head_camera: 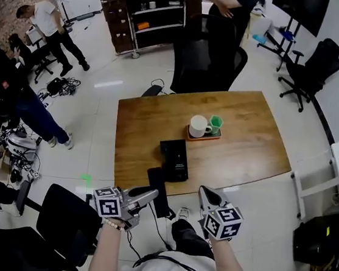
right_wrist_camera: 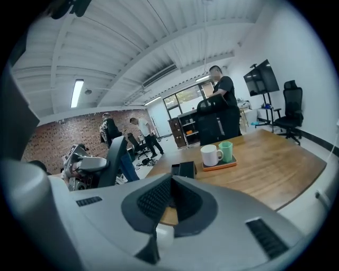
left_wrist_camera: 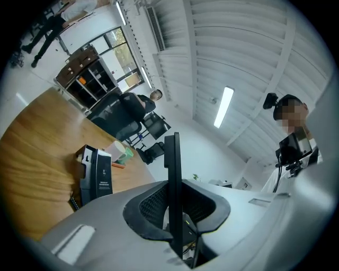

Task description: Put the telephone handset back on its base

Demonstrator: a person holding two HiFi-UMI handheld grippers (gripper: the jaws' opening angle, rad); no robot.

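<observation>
The telephone handset (left_wrist_camera: 172, 174) is clamped edge-on between the jaws of the left gripper (head_camera: 148, 195), just at the near edge of the desk (head_camera: 248, 141), presumably for carrying to the base (head_camera: 176, 158), while the right gripper (head_camera: 207, 196) is closed on nothing and held aside.

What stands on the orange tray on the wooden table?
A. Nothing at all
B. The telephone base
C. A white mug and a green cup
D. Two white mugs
C: the head view shows a white mug and a green cup side by side on the tray, while the telephone base lies apart from it.
</observation>
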